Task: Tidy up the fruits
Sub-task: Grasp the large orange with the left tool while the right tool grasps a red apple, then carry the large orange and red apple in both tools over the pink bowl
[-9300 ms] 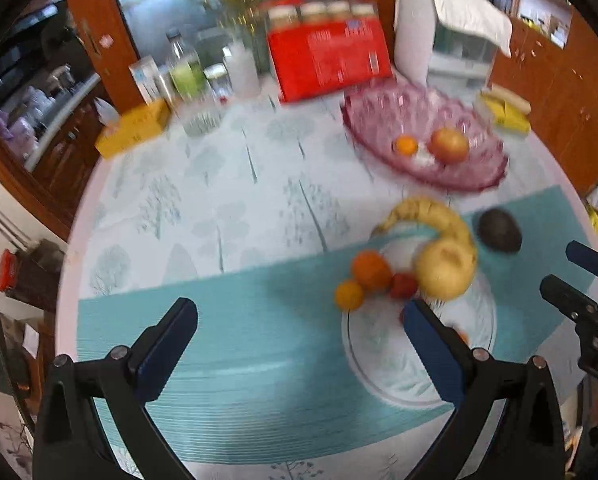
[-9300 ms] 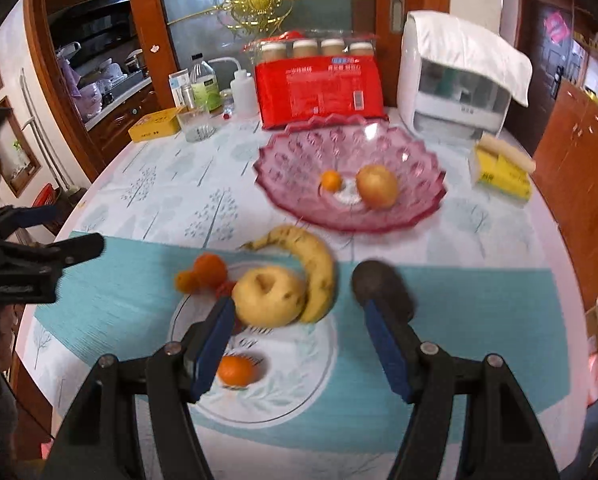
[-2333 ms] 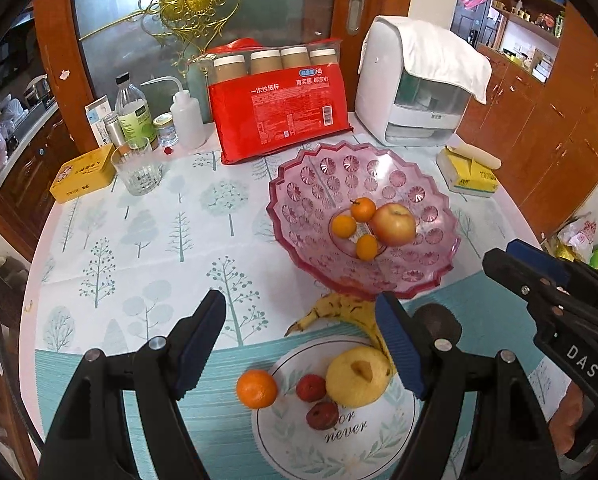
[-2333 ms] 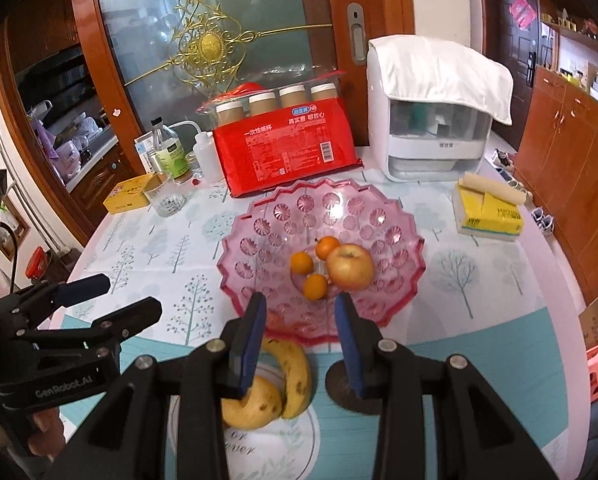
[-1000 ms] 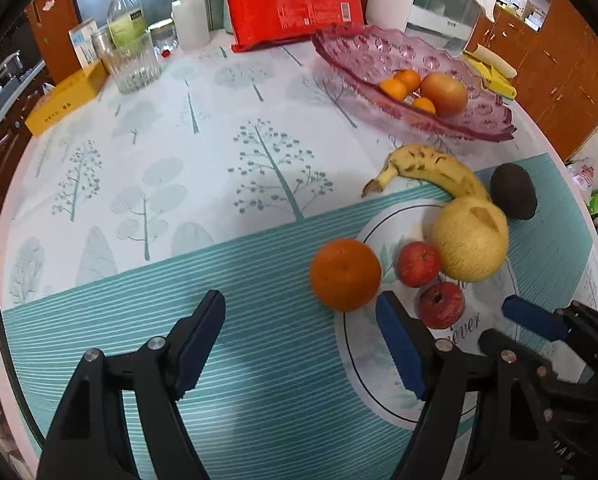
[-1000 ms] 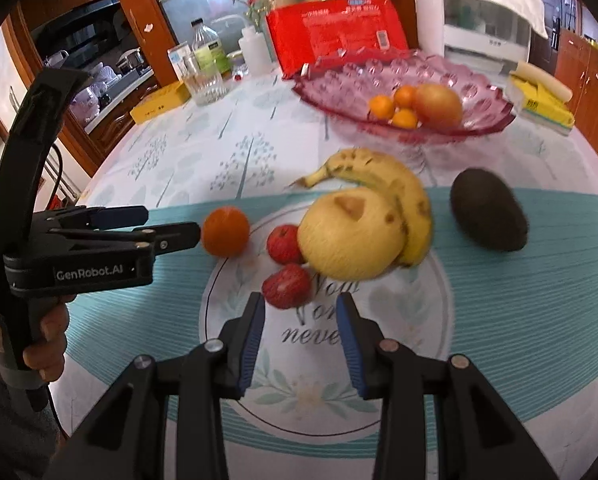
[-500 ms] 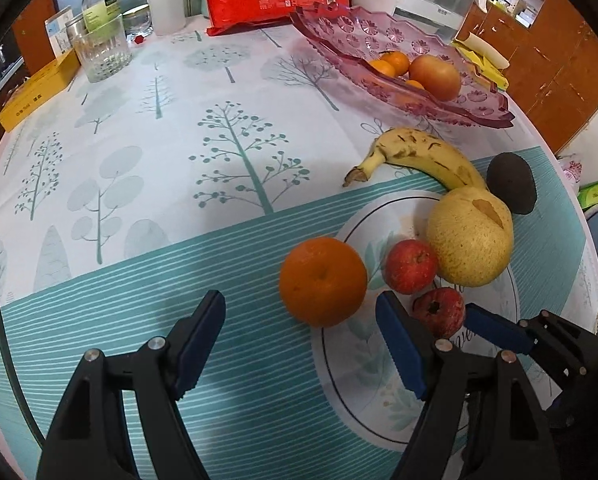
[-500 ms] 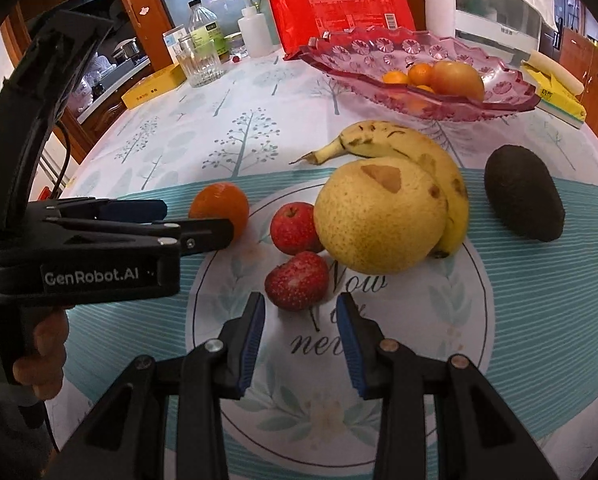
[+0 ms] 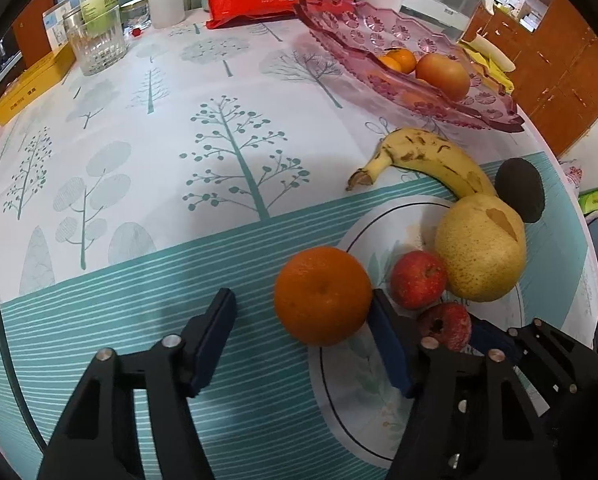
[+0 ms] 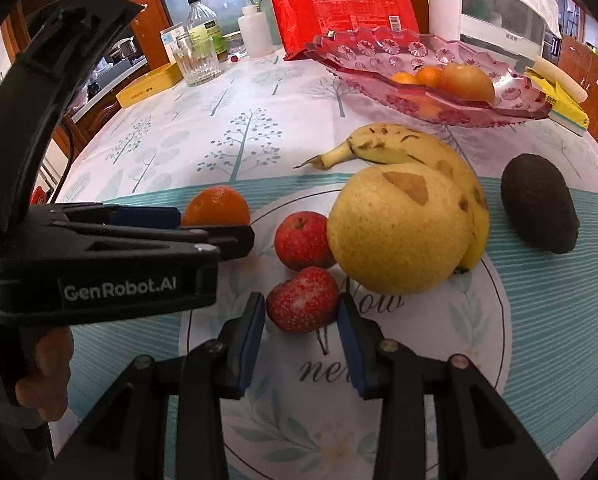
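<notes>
— Where's the orange?
— On the tabletop, at the plate's rim. The left tool has just been closing around it; the right pad touches, the left stands clear.
— And the right tool?
— Narrowly parted either side of the lower red fruit on the plate, not visibly squeezing it.

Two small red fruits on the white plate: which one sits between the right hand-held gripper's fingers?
The speckled red fruit nearest the camera, flanked by the right hand-held gripper. The smoother red fruit sits farther back, beside the yellow pear.
</notes>
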`<act>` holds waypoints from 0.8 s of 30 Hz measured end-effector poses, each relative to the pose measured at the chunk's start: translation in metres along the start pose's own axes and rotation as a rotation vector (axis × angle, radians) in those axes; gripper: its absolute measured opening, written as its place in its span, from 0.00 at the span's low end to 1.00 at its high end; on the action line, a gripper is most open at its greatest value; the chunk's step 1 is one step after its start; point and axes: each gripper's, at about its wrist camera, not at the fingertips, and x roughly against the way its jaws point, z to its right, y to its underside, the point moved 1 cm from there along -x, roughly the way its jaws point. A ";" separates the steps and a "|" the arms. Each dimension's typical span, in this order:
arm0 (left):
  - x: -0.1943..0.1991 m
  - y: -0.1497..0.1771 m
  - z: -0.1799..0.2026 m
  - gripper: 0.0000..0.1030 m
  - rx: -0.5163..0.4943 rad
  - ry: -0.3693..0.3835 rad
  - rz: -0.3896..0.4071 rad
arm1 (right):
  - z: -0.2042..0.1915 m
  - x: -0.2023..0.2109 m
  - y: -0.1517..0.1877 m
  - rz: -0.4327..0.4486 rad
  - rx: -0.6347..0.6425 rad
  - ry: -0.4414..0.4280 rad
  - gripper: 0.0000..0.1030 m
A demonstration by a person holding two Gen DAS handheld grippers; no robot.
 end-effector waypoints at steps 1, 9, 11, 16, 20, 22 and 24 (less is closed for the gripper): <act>0.000 0.000 0.002 0.56 -0.006 0.004 0.002 | 0.000 0.000 0.000 0.001 0.003 0.002 0.36; 0.001 0.000 0.016 0.41 -0.043 -0.019 0.015 | -0.001 0.000 0.000 0.002 0.010 0.008 0.34; 0.002 0.001 0.015 0.41 -0.038 -0.021 0.015 | 0.000 0.001 0.000 0.003 0.008 0.009 0.34; 0.005 0.002 0.011 0.40 -0.027 -0.027 0.020 | 0.000 0.005 0.003 0.012 0.011 0.010 0.34; 0.011 0.005 0.009 0.40 -0.020 -0.034 0.026 | 0.001 0.010 0.005 0.016 0.013 0.014 0.34; 0.015 0.006 0.009 0.40 -0.015 -0.040 0.030 | 0.003 0.014 0.006 0.017 0.011 0.015 0.34; 0.021 0.007 0.010 0.40 -0.015 -0.044 0.038 | 0.004 0.018 0.006 0.019 0.011 0.021 0.34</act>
